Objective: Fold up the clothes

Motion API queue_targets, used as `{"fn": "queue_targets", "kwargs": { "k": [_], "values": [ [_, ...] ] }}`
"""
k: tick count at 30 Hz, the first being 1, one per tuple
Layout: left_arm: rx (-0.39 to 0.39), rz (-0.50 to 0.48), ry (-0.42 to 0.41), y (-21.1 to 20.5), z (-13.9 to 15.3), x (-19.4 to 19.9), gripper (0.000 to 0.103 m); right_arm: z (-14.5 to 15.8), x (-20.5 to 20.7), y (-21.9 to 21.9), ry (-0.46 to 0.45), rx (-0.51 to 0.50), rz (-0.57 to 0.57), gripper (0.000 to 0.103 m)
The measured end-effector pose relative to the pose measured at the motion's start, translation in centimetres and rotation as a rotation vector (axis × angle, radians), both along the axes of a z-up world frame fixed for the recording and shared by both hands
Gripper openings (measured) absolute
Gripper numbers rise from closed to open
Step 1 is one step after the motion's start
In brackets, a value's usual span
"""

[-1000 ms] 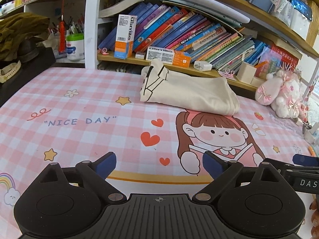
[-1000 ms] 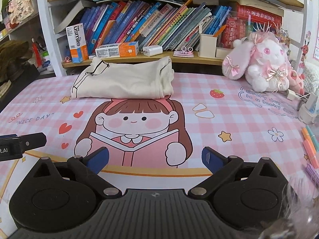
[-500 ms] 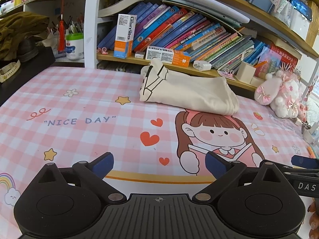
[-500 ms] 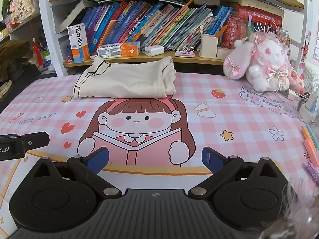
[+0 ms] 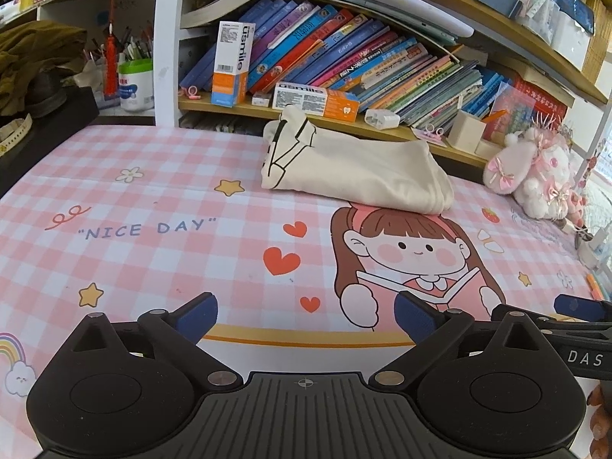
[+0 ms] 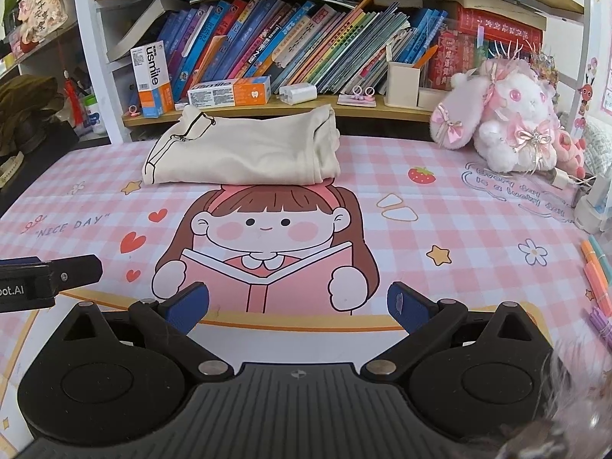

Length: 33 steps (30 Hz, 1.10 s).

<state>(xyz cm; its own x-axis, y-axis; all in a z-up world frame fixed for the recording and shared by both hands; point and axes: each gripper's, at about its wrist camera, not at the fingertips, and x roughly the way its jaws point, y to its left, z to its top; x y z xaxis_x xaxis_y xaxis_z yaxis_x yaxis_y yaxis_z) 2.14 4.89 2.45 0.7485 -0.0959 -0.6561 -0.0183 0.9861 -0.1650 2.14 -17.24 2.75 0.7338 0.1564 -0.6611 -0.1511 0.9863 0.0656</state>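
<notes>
While both tools hung spread and empty over the near edge of the pink checked mat, the left gripper and right gripper touched nothing. A cream garment lay folded at the far edge, just below the bookshelf — folding looked all but done. Any next move called for a long forward reach.

Folded garment on mat, before bookshelf, left of plush rabbit
</notes>
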Motion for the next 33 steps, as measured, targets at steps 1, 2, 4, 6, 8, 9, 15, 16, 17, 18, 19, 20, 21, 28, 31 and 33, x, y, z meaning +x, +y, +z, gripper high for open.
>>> {"fn": "queue_targets", "kwargs": {
  "k": [1,2,4,6,8,9,15,16,17,18,19,20,21,28,31,33],
  "values": [
    [0.001,0.000,0.001,0.0,0.0,0.0,0.100,0.0,0.0,0.0,0.000,0.000,0.001,0.101],
    [0.001,0.000,0.001,0.0,0.0,0.0,0.100,0.0,0.0,0.0,0.000,0.001,0.001,0.101],
    [0.004,0.000,0.003,-0.1,0.0,0.0,0.100,0.0,0.0,0.1,0.000,0.001,0.001,0.101],
    [0.010,0.001,0.003,-0.2,-0.1,0.0,0.100,0.0,-0.1,0.1,-0.001,0.003,-0.001,0.102],
    [0.021,0.004,-0.001,-0.3,-0.1,0.0,0.100,0.0,0.0,0.0,-0.001,0.007,-0.004,0.102],
    [0.026,0.005,-0.004,-0.4,0.0,0.0,0.100,0.1,0.0,0.0,0.000,0.008,-0.005,0.102],
    [0.038,-0.001,-0.012,-0.6,0.0,0.1,0.100,0.2,0.1,-0.1,0.000,0.011,-0.007,0.102],
    [0.037,-0.002,-0.013,-0.6,0.0,0.1,0.100,0.2,0.1,-0.1,0.000,0.011,-0.008,0.102],
    [0.037,-0.004,-0.013,-0.6,0.1,0.1,0.100,0.2,0.1,-0.2,0.001,0.012,-0.009,0.102],
    [0.037,-0.006,-0.014,-0.7,0.1,0.1,0.100,0.2,0.1,-0.2,0.001,0.012,-0.010,0.102],
    [0.038,-0.007,-0.014,-0.7,0.1,0.2,0.100,0.1,0.1,-0.3,0.002,0.013,-0.011,0.102],
    [0.039,-0.009,-0.014,-0.7,0.1,0.2,0.100,0.1,0.1,-0.3,0.003,0.014,-0.013,0.102],
    [0.040,-0.011,-0.014,-0.8,0.1,0.2,0.100,0.1,0.1,-0.4,0.004,0.015,-0.015,0.102],
    [0.045,-0.018,-0.013,-1.1,0.1,0.3,0.101,0.1,0.2,-0.5,0.006,0.017,-0.015,0.102],
    [0.047,-0.020,-0.013,-1.2,0.1,0.3,0.101,0.1,0.1,-0.5,0.007,0.018,-0.016,0.102],
    [0.049,-0.022,-0.013,-1.2,0.0,0.4,0.101,0.0,0.1,-0.5,0.007,0.018,-0.017,0.102]
  ]
}}
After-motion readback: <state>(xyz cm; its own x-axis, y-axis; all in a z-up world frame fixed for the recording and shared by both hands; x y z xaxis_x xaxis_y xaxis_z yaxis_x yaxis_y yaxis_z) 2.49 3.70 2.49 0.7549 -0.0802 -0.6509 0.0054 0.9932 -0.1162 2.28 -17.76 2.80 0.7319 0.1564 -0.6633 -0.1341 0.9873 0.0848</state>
